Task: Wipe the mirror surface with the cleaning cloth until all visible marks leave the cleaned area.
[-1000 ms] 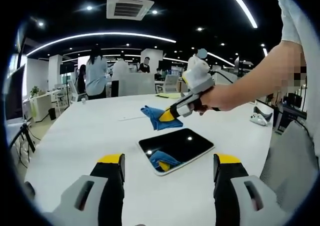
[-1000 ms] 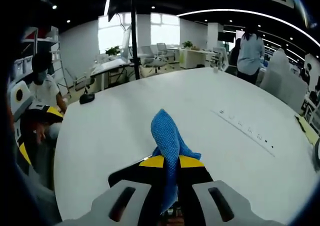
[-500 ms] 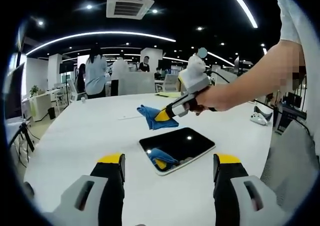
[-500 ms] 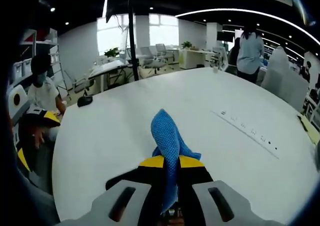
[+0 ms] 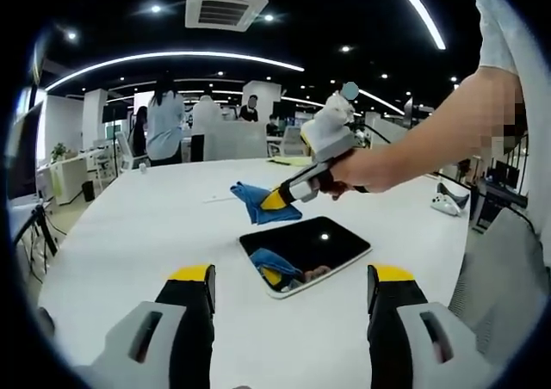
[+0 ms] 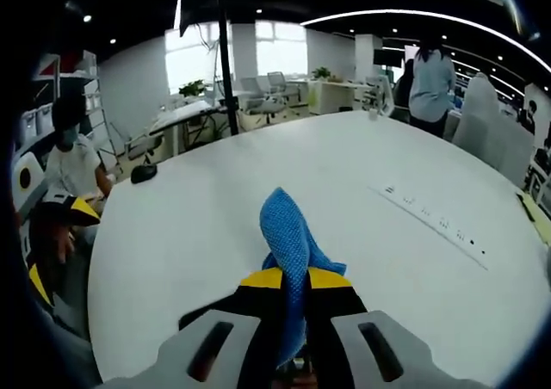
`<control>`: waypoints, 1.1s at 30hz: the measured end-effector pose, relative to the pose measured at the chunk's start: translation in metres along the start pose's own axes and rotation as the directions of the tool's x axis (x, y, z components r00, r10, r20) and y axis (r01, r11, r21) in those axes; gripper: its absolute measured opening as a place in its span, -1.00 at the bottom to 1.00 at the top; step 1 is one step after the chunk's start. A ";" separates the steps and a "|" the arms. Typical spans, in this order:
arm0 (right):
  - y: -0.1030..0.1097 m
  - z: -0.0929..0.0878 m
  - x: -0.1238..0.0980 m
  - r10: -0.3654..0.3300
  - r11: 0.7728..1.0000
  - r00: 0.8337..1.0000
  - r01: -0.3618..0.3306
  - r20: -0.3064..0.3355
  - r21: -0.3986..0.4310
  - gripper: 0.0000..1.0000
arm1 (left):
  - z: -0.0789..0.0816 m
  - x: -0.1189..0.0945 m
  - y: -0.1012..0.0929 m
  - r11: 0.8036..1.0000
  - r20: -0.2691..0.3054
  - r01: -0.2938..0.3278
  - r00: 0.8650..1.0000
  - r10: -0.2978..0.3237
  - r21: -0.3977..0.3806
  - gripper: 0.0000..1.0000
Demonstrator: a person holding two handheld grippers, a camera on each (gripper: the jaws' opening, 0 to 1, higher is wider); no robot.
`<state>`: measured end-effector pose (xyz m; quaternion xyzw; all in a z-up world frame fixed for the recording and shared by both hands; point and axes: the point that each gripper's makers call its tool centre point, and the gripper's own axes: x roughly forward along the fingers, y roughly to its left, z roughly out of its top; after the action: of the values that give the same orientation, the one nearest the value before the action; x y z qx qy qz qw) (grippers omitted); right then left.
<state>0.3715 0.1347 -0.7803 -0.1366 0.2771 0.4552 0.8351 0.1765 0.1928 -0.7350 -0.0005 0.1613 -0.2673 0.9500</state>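
Note:
A dark rectangular mirror [image 5: 306, 251] with a white rim lies flat on the white table [image 5: 129, 234], ahead of my left gripper [image 5: 293, 277], whose jaws stand wide apart with nothing between them. Above the mirror's far edge hangs the blue cleaning cloth [image 5: 258, 201], and my right gripper [image 5: 275, 200], held in a person's hand, is shut on it, clear of the glass. The mirror reflects the cloth. In the right gripper view the blue cloth [image 6: 293, 247] sticks up from between the closed jaws of my right gripper [image 6: 294, 279].
A power strip [image 6: 435, 219] lies on the white table [image 6: 198, 225] to the right of the cloth. A dark small object [image 6: 144, 172] sits near the table's far left edge. People stand beyond the table [image 5: 165, 129]. A seated person [image 6: 73, 161] is at the left.
The right gripper with the cloth has drifted a little to the left and slightly up over the mirror's far edge. The left gripper has stayed put.

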 end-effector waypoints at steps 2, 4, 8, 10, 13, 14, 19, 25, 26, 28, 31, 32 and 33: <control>0.000 0.001 0.002 0.003 1.000 1.000 -0.003 0.007 0.020 -0.93 | -0.001 0.000 0.001 1.000 -0.001 -0.002 1.000 0.002 -0.003 0.44; 0.001 0.001 0.005 0.007 1.000 1.000 -0.007 0.008 0.022 -0.93 | -0.001 0.000 0.002 1.000 -0.001 -0.003 1.000 0.003 -0.003 0.44; 0.004 -0.003 0.012 0.015 1.000 1.000 -0.015 -0.013 0.002 -0.94 | -0.004 0.001 0.005 1.000 -0.006 -0.004 1.000 0.004 -0.006 0.43; 0.005 -0.003 0.014 0.016 1.000 1.000 -0.015 -0.016 0.005 -0.94 | -0.003 0.001 0.006 1.000 -0.005 -0.004 1.000 0.004 -0.007 0.43; 0.006 -0.005 0.016 0.016 1.000 1.000 -0.016 -0.021 0.006 -0.93 | -0.002 0.001 0.007 1.000 0.004 -0.006 1.000 0.006 -0.014 0.43; 0.004 -0.006 0.018 0.013 1.000 1.000 -0.013 -0.024 0.009 -0.93 | -0.003 0.001 0.008 1.000 0.001 -0.007 1.000 0.007 -0.014 0.43; 0.004 -0.008 0.021 0.007 1.000 1.000 -0.006 -0.028 0.023 -0.93 | -0.006 0.002 0.008 1.000 -0.013 -0.002 1.000 0.002 -0.007 0.43; 0.002 -0.017 0.028 0.009 1.000 0.999 -0.008 -0.054 0.024 -0.93 | -0.007 0.004 0.010 1.000 -0.013 -0.001 1.000 0.001 -0.017 0.43; 0.000 -0.019 0.029 0.008 1.000 0.998 -0.007 -0.057 0.025 -0.93 | -0.008 0.004 0.010 1.000 -0.015 0.000 1.000 0.000 -0.016 0.43; 0.001 -0.020 0.031 0.008 1.000 0.998 -0.007 -0.062 0.024 -0.93 | -0.008 0.004 0.010 1.000 -0.016 0.002 1.000 -0.003 -0.015 0.43; 0.005 -0.022 0.035 0.015 1.000 0.997 -0.016 -0.072 -0.019 -0.93 | -0.012 0.005 0.011 1.000 -0.024 0.004 1.000 -0.005 -0.022 0.42; 0.005 -0.022 0.037 0.019 1.000 0.997 -0.019 -0.072 -0.008 -0.93 | -0.012 0.005 0.011 1.000 -0.024 0.005 1.000 -0.006 -0.022 0.42; 0.005 -0.022 0.038 0.018 1.000 0.997 -0.018 -0.069 -0.002 -0.93 | -0.013 0.005 0.012 1.000 -0.026 0.007 1.000 -0.007 -0.020 0.42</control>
<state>0.3766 0.1525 -0.8207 -0.1508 0.3066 0.4578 0.8208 0.1822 0.2014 -0.7495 -0.0072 0.1761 -0.2691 0.9468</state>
